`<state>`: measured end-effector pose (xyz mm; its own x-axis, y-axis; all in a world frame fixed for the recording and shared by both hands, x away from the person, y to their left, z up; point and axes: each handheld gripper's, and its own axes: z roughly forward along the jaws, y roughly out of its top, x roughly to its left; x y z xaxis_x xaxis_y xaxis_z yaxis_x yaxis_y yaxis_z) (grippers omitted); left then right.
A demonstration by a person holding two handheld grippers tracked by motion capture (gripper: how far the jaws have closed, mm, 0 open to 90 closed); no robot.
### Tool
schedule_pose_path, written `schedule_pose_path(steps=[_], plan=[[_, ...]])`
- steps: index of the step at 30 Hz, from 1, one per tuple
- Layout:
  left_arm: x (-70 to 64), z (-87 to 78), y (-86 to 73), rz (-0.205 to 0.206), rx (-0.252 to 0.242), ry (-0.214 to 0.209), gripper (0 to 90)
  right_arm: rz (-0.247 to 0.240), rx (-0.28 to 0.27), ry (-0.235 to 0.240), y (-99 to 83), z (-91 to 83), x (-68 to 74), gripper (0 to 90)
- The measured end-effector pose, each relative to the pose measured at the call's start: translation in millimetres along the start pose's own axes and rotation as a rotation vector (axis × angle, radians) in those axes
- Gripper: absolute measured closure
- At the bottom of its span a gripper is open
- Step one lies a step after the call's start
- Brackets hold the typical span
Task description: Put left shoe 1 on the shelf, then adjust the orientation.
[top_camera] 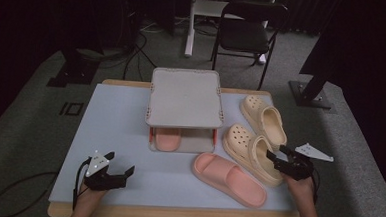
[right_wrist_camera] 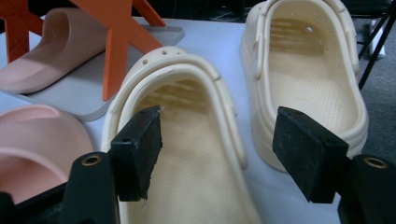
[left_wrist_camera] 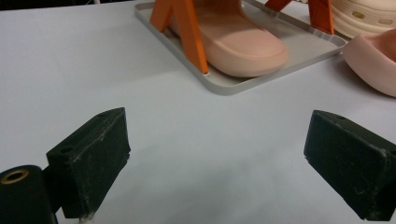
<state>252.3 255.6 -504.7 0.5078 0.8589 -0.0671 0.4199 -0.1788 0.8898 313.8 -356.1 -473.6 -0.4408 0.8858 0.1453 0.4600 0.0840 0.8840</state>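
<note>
Nearest of all, the right gripper (right_wrist_camera: 217,154) has its black jaws spread wide and nothing between them, hanging over the heel end of the nearer cream clog (right_wrist_camera: 187,154): one jaw sits inside the opening, the other out past the side rim, so a close from here would likely pinch that side wall. That clog lies toward the right edge of the table (top_camera: 114,134), with its twin, the second cream clog (top_camera: 263,117), just beyond it and a loose pink slide (top_camera: 227,178) beside it to the left. It looks like light moulded foam, soft enough to give under the pads yet springy, with a smooth skin that might slip; I would take it by the thick rim at the heel or the side wall rather than the perforated toe. Farther out stands the two-level grey rack (top_camera: 185,95) on orange legs, with another pink slide (top_camera: 168,138) tucked on its lower tray. The left gripper (top_camera: 108,173) rests near the front left corner, its jaws also wide apart and holding nothing, well away from the shoes. I can read no brand or lettering on any shoe.
</note>
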Motion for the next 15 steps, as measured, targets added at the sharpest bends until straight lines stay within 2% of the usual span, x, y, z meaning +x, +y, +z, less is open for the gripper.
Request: schedule_pose_path(steps=[7, 9, 10, 12, 15], plan=[[4.7, -8.4, -7.6, -0.003, -0.016, -0.011, 6.8, -0.02, 0.048, 0.028, 7.3, 11.6, -14.9, 43.8], [4.0, -8.2, -8.7, 0.0, -0.019, -0.015, 6.8, -0.023, 0.054, 0.037, 7.7, 13.5, -16.3, 44.0], [3.6, -8.2, -8.7, 0.004, -0.017, -0.016, 6.8, -0.038, 0.074, 0.039, 8.5, 18.6, -18.4, 49.5], [3.5, -8.4, -8.3, 0.012, -0.015, -0.015, 6.7, -0.067, 0.099, 0.04, 9.1, 23.3, -18.8, 51.4], [3.6, -8.0, -8.1, 0.009, -0.016, -0.015, 6.8, -0.079, 0.127, 0.066, 9.8, 30.3, -19.7, 55.1]])
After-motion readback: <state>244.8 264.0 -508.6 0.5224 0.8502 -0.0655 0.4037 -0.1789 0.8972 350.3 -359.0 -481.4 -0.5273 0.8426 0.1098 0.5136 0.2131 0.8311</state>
